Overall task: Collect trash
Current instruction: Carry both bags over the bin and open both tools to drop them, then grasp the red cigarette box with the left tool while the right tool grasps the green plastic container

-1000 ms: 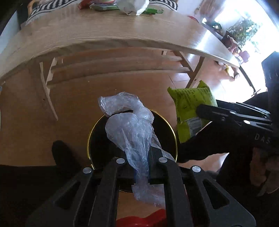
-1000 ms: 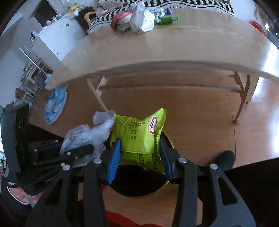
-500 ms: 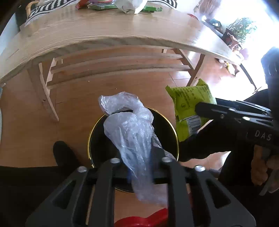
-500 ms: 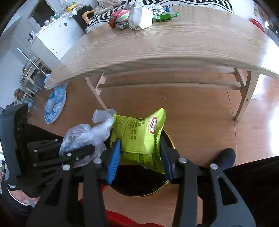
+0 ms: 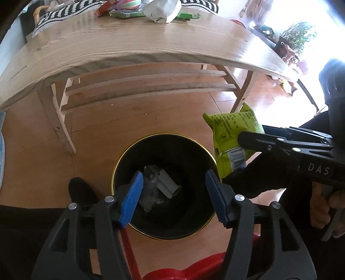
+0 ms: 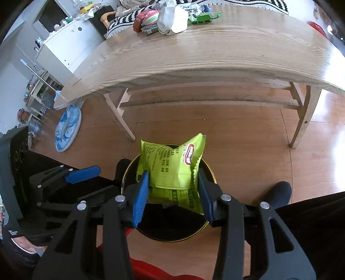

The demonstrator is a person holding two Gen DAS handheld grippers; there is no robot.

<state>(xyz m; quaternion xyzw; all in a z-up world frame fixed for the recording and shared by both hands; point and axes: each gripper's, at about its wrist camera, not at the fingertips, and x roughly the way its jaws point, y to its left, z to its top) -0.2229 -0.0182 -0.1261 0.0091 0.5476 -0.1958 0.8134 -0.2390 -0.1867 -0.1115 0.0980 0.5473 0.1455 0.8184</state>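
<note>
**Plastic bag dropped, snack packet next**

My left tool (image 5: 173, 198) has let go: its blue ribbed pads are spreading and nothing is between them now. A second ago they pinched a crumpled clear plastic bag over the bin; that plastic bag (image 5: 151, 193) now lies at the bottom of the bin (image 5: 120, 163), a limp, glassy heap beside a flat pale grey offcut. So one piece of trash is collected, and I judge that my left tool is free to go back for more.

My right tool (image 6: 173, 196) has not changed. It is partly closed on the lime-green snack packet (image 6: 172, 168), pads pressing its lower sides, the packet held above the bin's mouth. The packet is thin, glossy film with a serrated top edge, creased and puffed, printed with dark text and a red logo. I expect it to fall straight in once released, though such light film may drift towards the rim.

The bin is round, black inside, with a thin gold rim, standing on a smooth orange-brown wooden floor (image 6: 248, 133). Beyond it the bench (image 6: 215, 43) of pale grained wood carries more wrappers (image 6: 172, 19) at its far edge, well apart from the bin.
</note>
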